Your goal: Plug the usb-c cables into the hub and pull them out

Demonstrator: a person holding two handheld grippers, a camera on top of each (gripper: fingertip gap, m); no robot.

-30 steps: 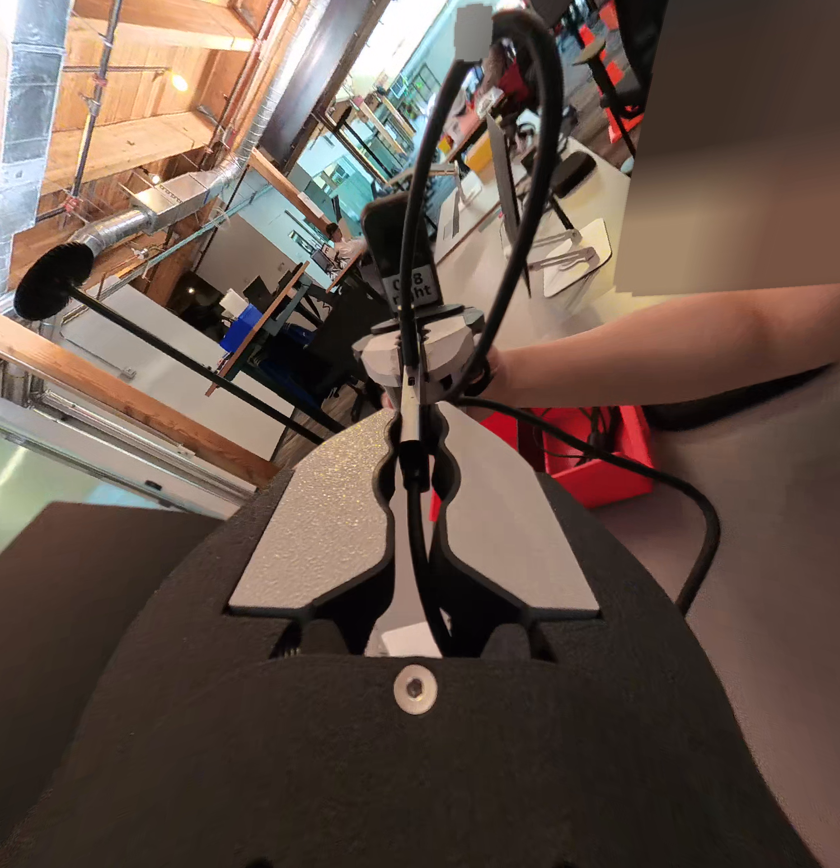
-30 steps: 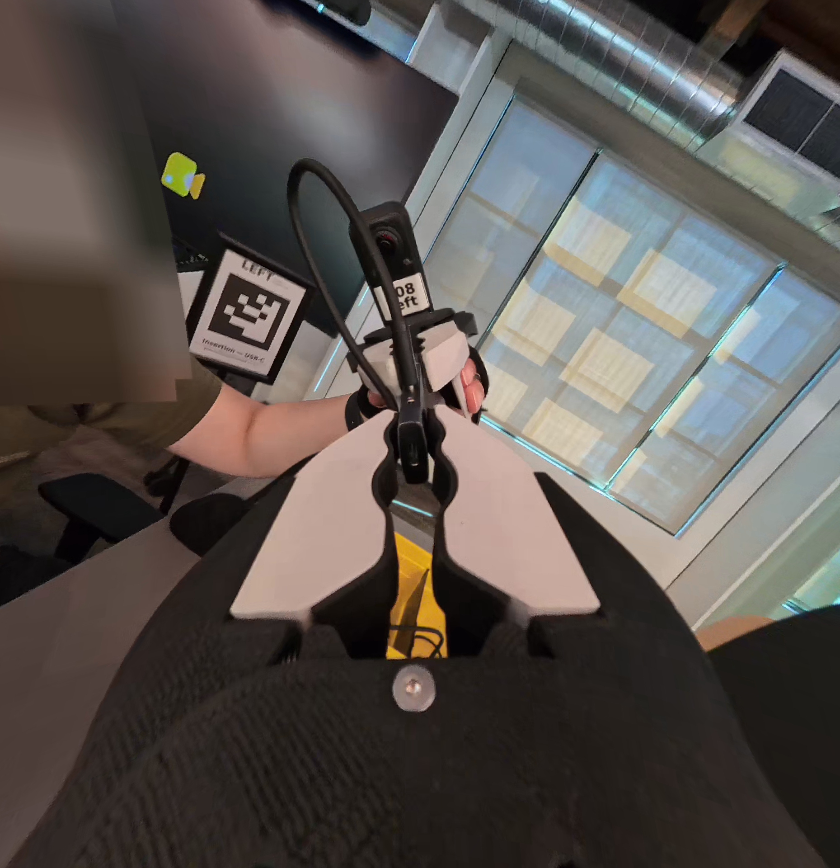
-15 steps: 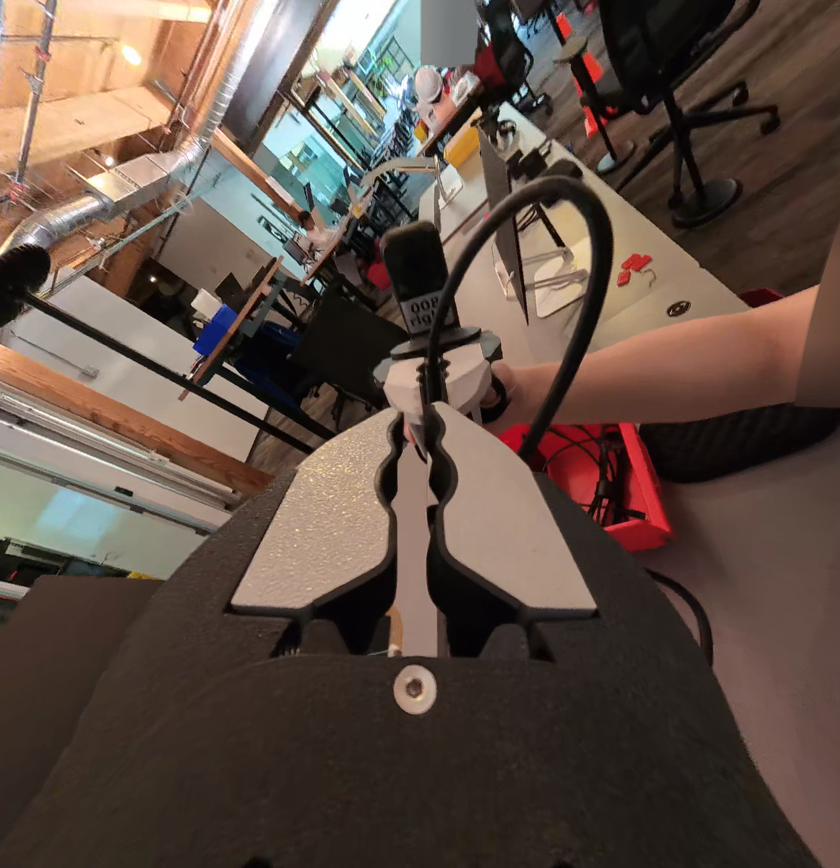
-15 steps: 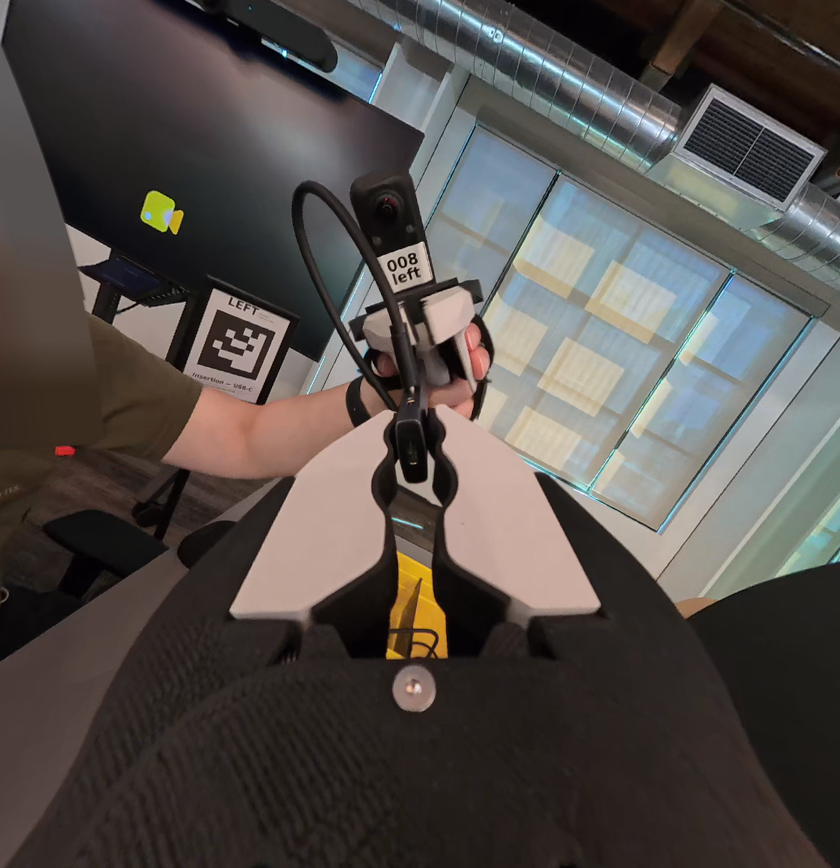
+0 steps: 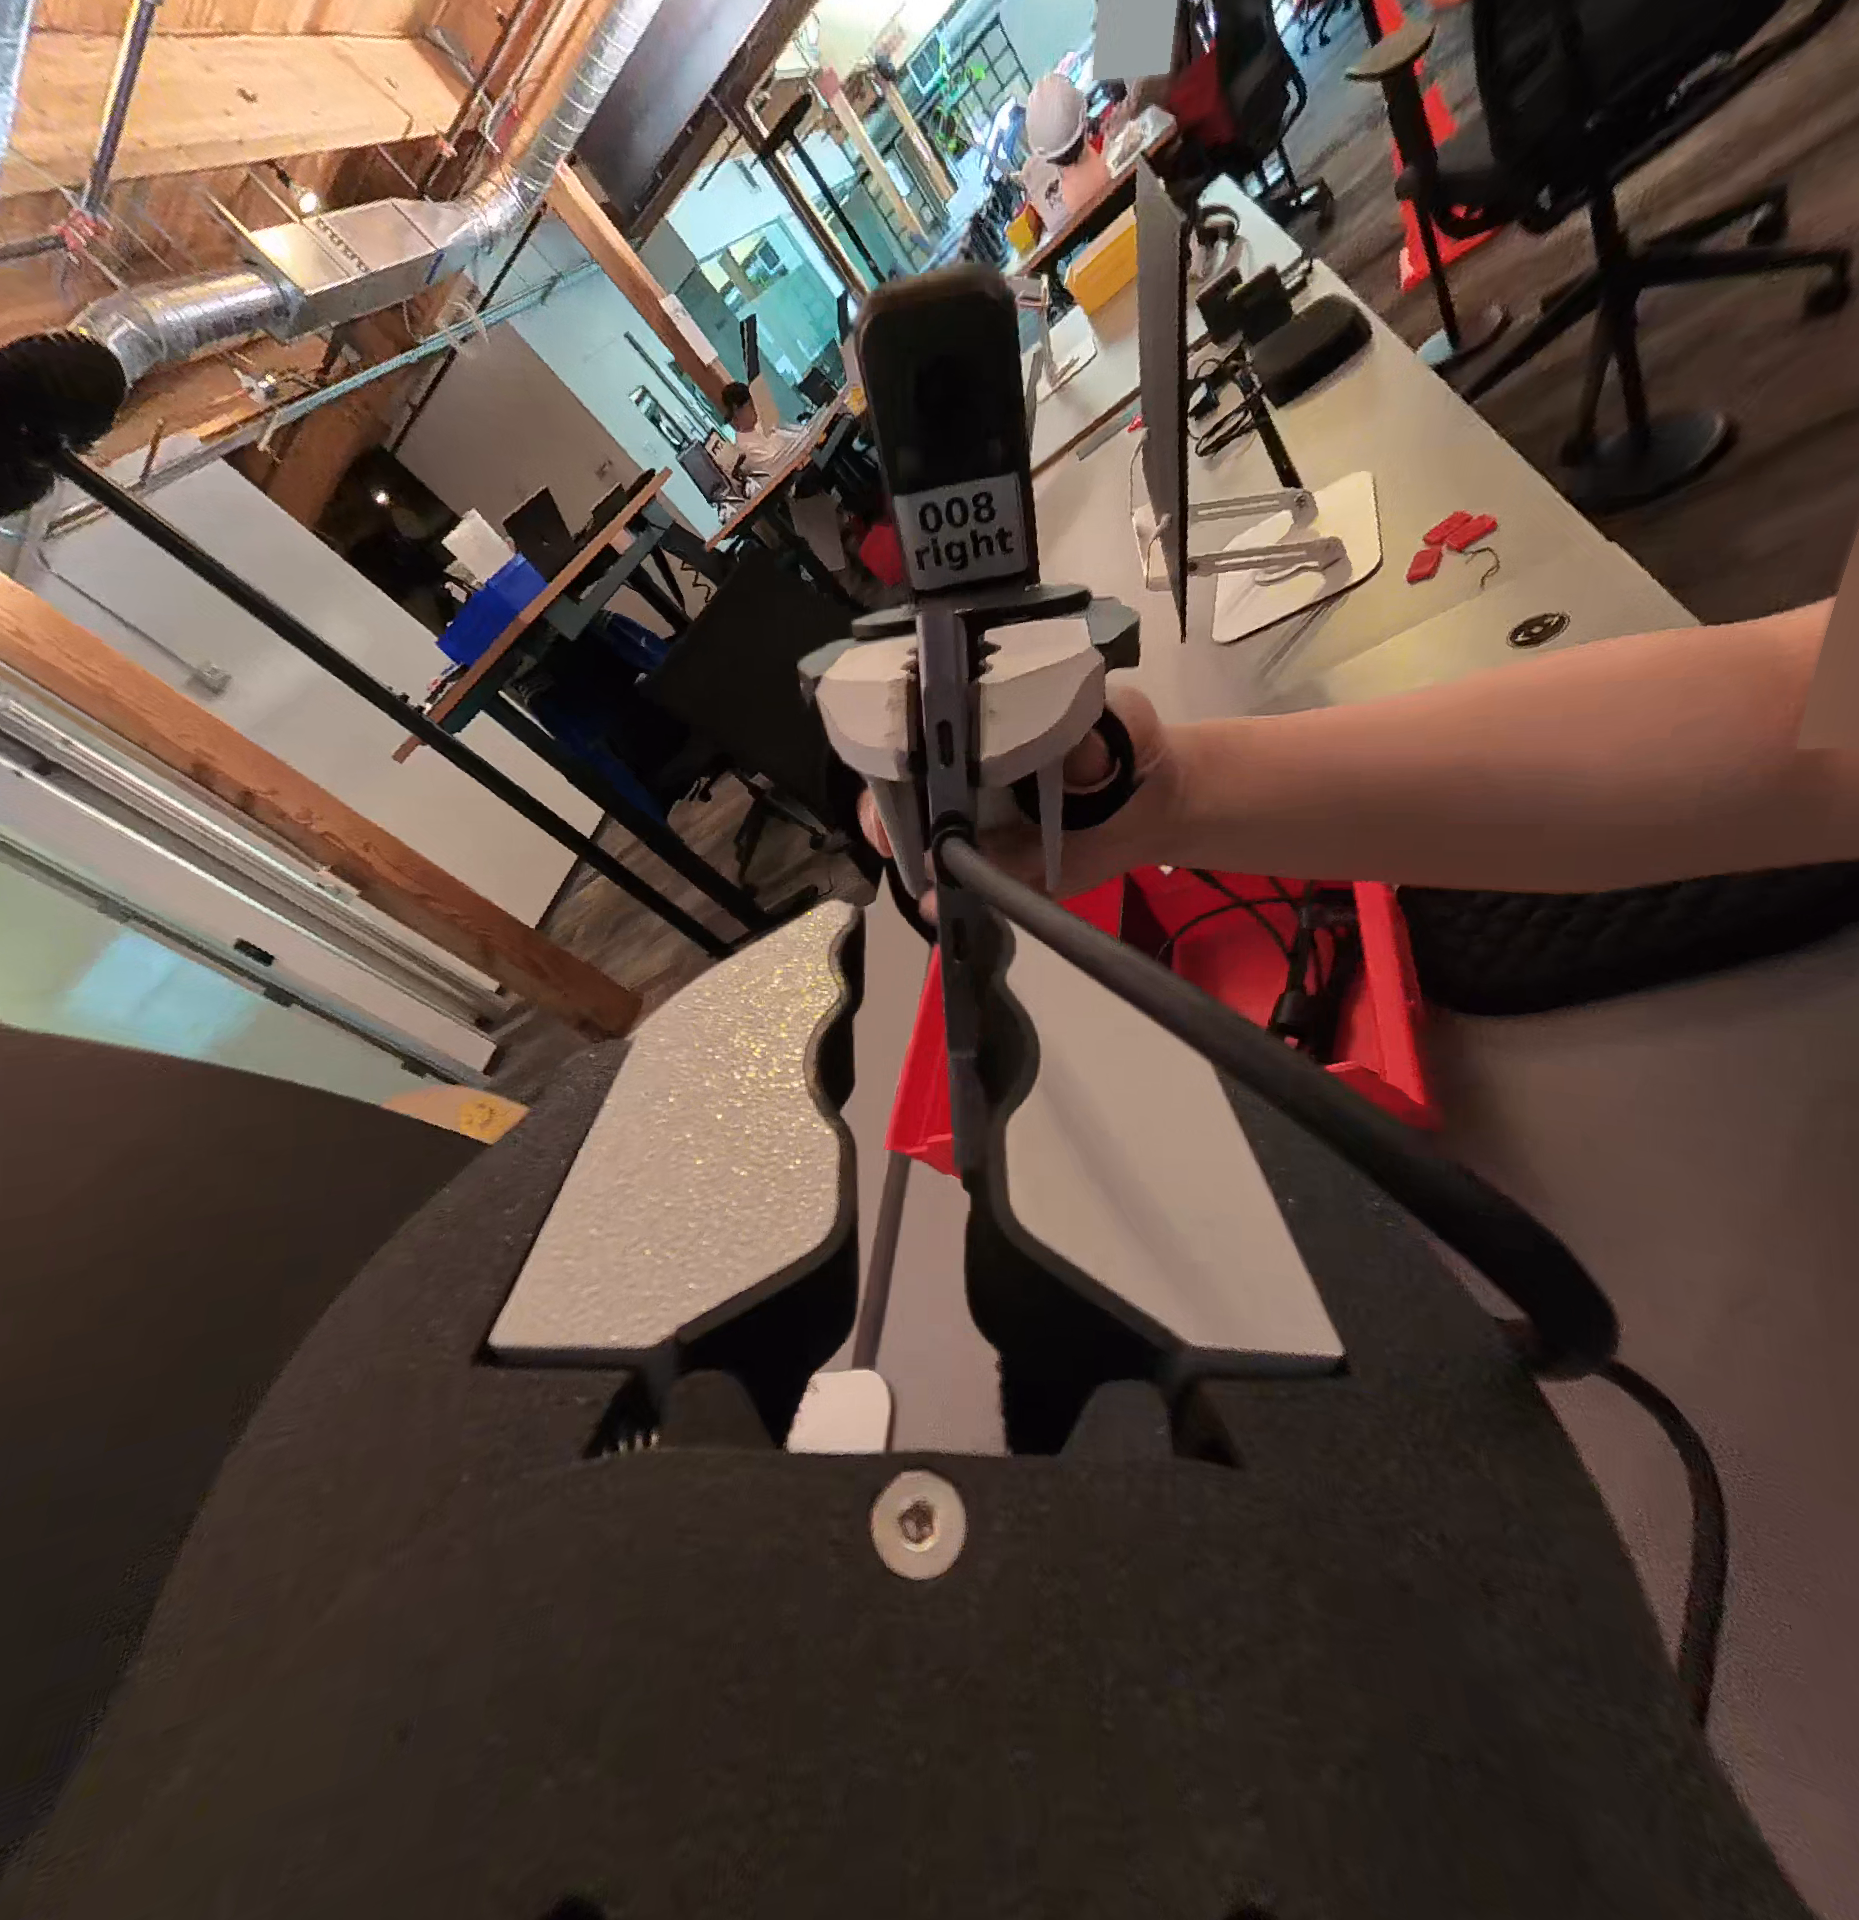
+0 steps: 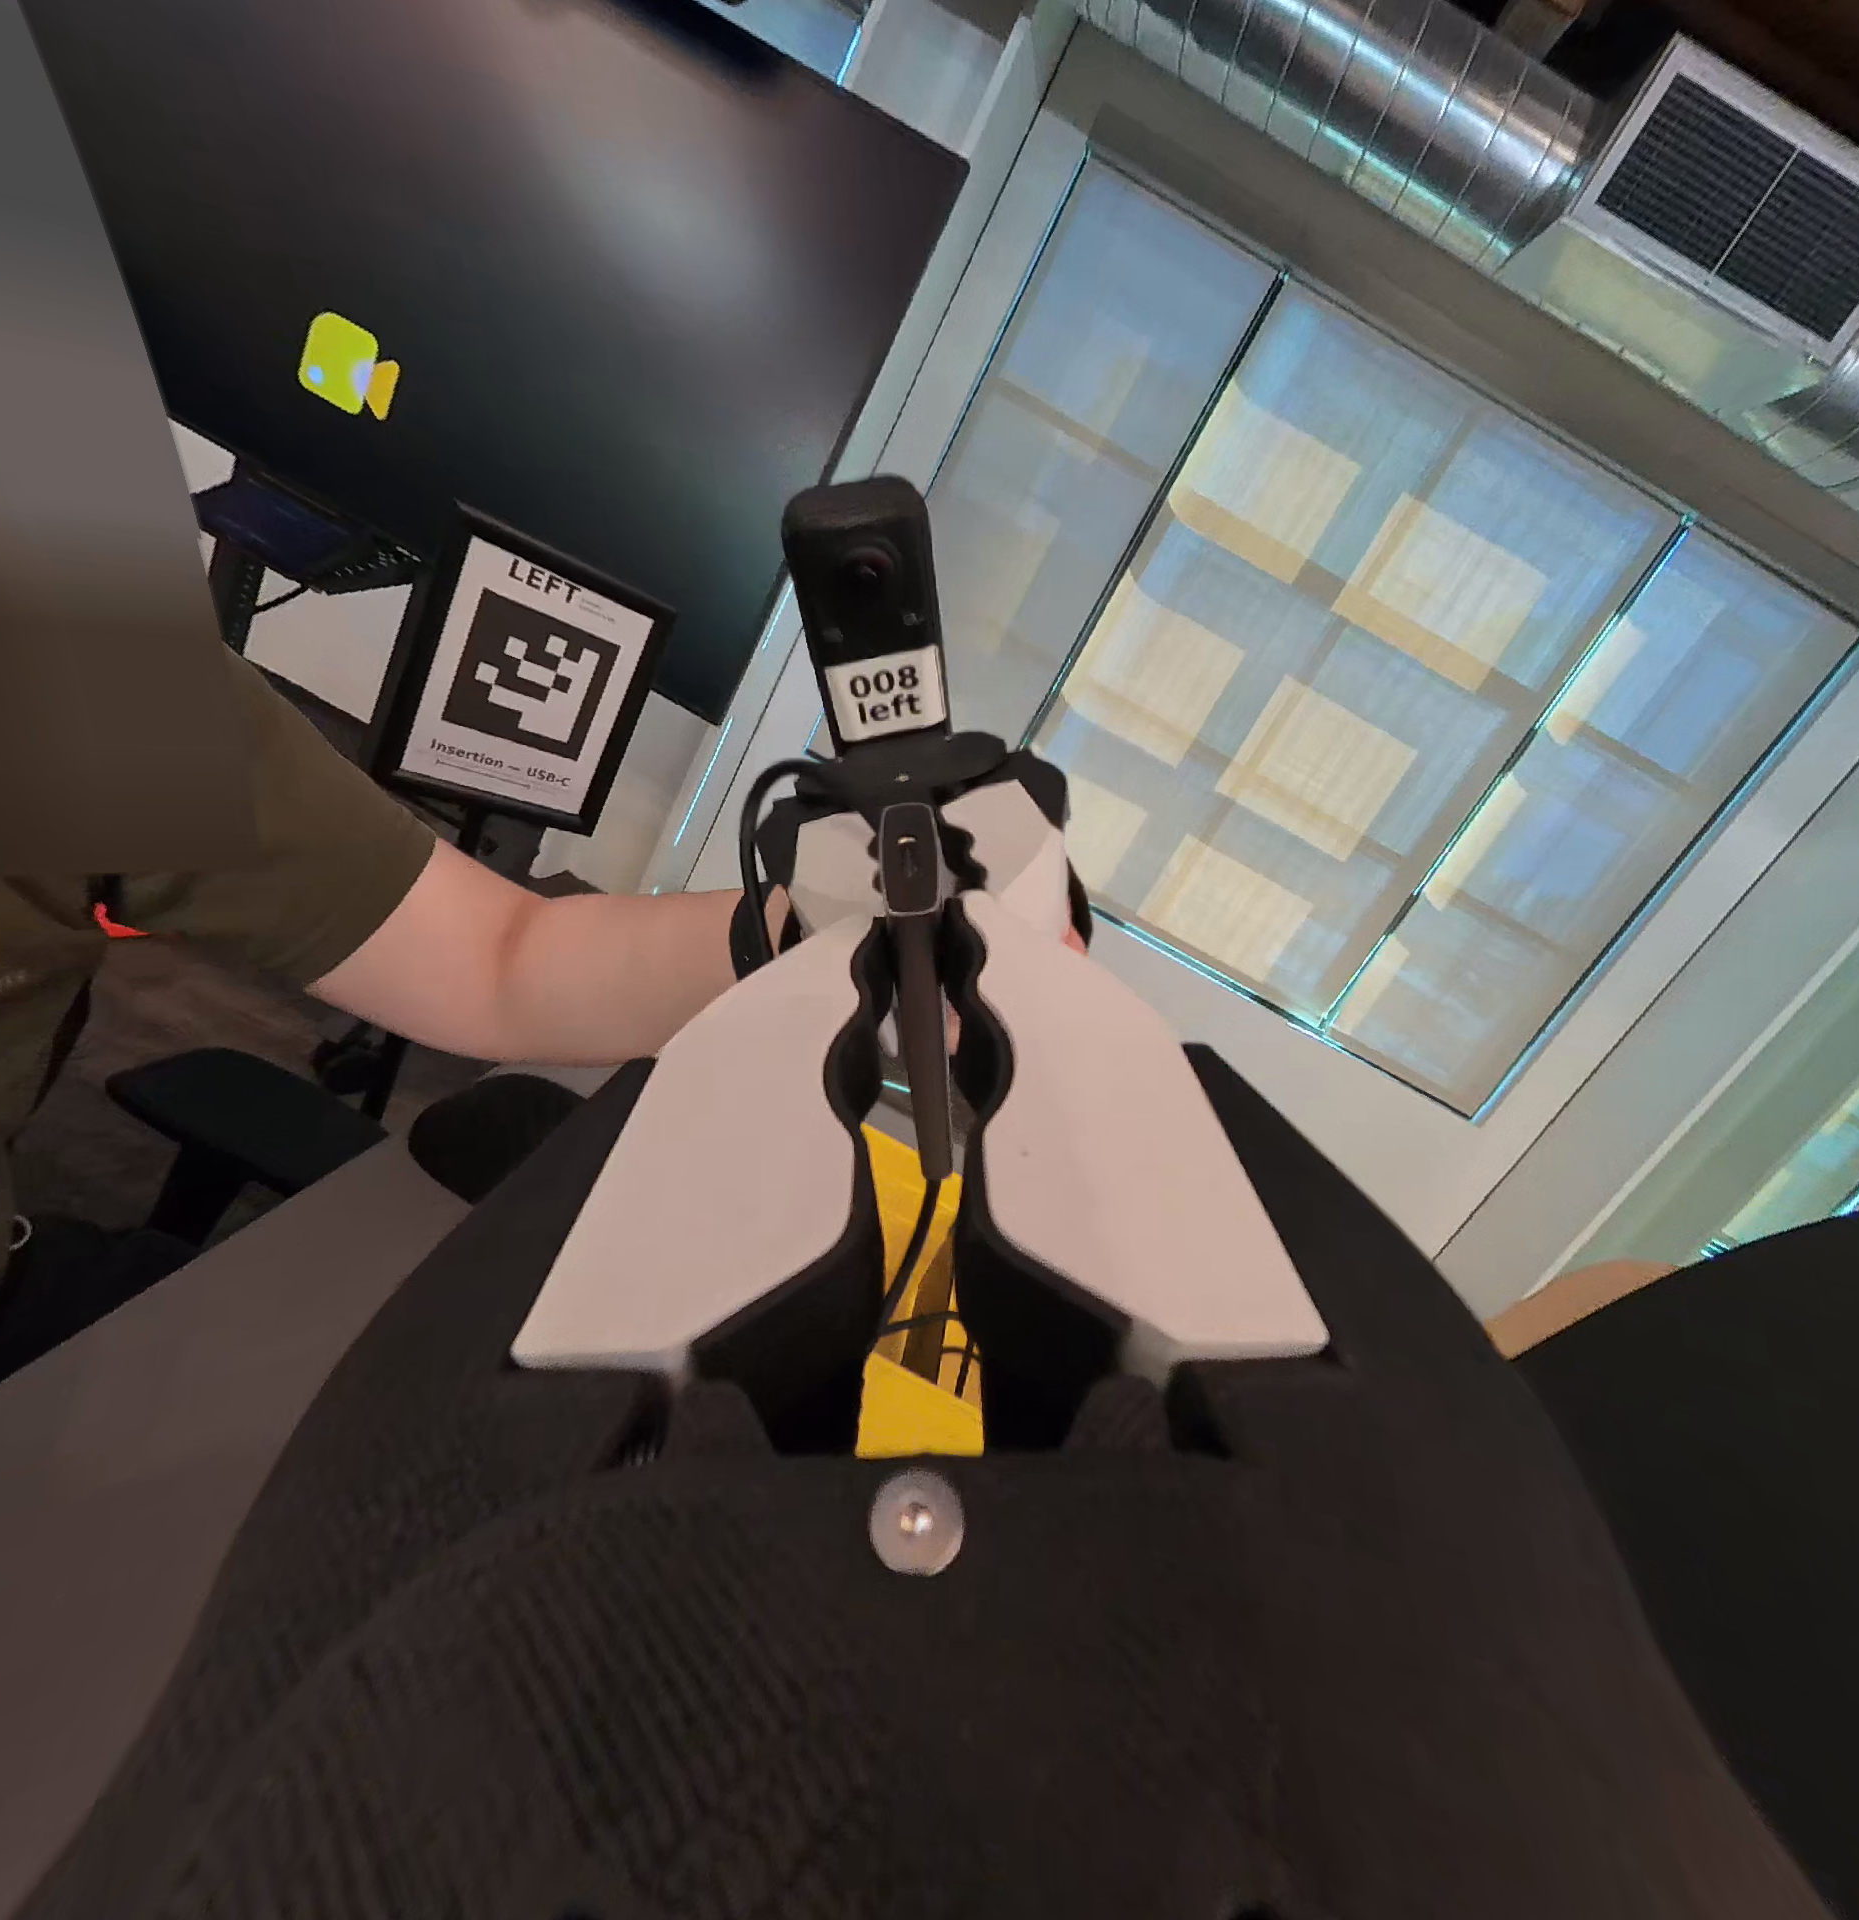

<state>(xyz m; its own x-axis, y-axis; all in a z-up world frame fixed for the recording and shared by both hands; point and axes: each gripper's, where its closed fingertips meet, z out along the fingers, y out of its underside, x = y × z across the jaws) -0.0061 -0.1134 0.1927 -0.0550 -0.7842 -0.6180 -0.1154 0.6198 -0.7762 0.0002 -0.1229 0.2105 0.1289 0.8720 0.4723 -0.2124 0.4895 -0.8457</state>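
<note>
Left wrist view: left gripper (image 5: 909,987) jaws now parted.

The jaws of the left gripper (image 5: 925,935) parted, and the cable (image 5: 1216,1049) loop swung from 12 o'clock down toward 4 o'clock.

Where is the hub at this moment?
The hub is centre of the right wrist view, clamped in the right gripper; a thin black cable trails from its near end over the yellow bin.
</note>
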